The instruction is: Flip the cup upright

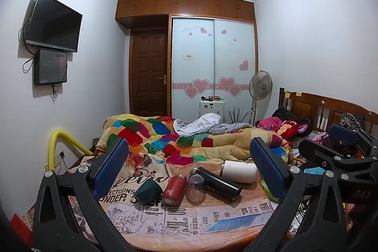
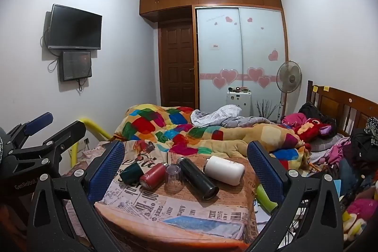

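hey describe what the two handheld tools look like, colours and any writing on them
Both the left tool and right tool have black angular frames with silver rivets and blue dimpled pads. White lettering reads "GenRobot" on the left one and "DAS" on the right.

Clear glass cup [image 1: 196, 188]; glossy black flask [image 1: 217, 182], probably metal.

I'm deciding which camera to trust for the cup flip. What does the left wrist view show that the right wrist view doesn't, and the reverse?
Only the left wrist view shows the right hand-held gripper from outside, at its right edge.

Only the right wrist view shows the left hand-held gripper from outside, at its left edge, and a green object beside the table's right side.

Both show five vessels on the newspaper-print table: green cup, red flask, clear glass, black flask and white bottle. All but the glass lie tipped over. Both grippers are open and empty.
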The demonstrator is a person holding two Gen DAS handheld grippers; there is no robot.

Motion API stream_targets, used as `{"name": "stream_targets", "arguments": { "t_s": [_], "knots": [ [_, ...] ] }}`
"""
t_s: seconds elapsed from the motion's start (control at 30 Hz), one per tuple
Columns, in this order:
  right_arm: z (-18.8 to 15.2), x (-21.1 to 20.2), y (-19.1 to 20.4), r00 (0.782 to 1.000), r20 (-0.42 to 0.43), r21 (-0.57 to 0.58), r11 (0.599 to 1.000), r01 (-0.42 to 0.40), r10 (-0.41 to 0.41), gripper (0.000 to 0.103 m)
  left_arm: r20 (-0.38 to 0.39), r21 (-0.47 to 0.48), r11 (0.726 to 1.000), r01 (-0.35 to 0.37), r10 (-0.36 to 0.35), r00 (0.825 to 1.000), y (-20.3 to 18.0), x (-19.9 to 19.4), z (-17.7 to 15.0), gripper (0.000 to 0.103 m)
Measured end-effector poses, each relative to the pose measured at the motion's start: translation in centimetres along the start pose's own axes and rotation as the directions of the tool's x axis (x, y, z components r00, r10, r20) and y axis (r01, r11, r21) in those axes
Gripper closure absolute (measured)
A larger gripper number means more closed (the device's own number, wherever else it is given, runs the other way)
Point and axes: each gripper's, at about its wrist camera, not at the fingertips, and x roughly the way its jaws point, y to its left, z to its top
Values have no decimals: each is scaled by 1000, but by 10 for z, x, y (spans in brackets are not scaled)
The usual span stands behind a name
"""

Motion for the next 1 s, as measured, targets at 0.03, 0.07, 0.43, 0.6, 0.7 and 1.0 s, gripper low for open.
{"name": "stream_targets", "arguments": {
  "t_s": [0.03,0.07,0.43,0.6,0.7,1.0],
  "knots": [
    [0,0,0,1000,0,-1,1000,0,0,0,-1,1,1000,-1,1,1000,-1,0,0,0],
    [-1,-1,1,1000,1,-1,1000,2,-2,0,-2,0,1000,-2,2,1000,-1,0,1,0],
    [0,-1,1,1000,3,0,1000,2,-2,0,0,2,1000,-6,6,1000,0,2,0,0],
    [0,-4,-3,1000,4,-1,1000,2,-2,0,4,11,1000,-9,9,1000,2,-4,5,0],
    [1,-4,-4,1000,4,0,1000,1,-1,0,3,12,1000,-10,10,1000,2,-2,-1,0],
    [3,-7,-3,1000,6,-2,1000,4,-4,0,5,0,1000,-18,18,1000,5,0,0,0]
  ]
}}
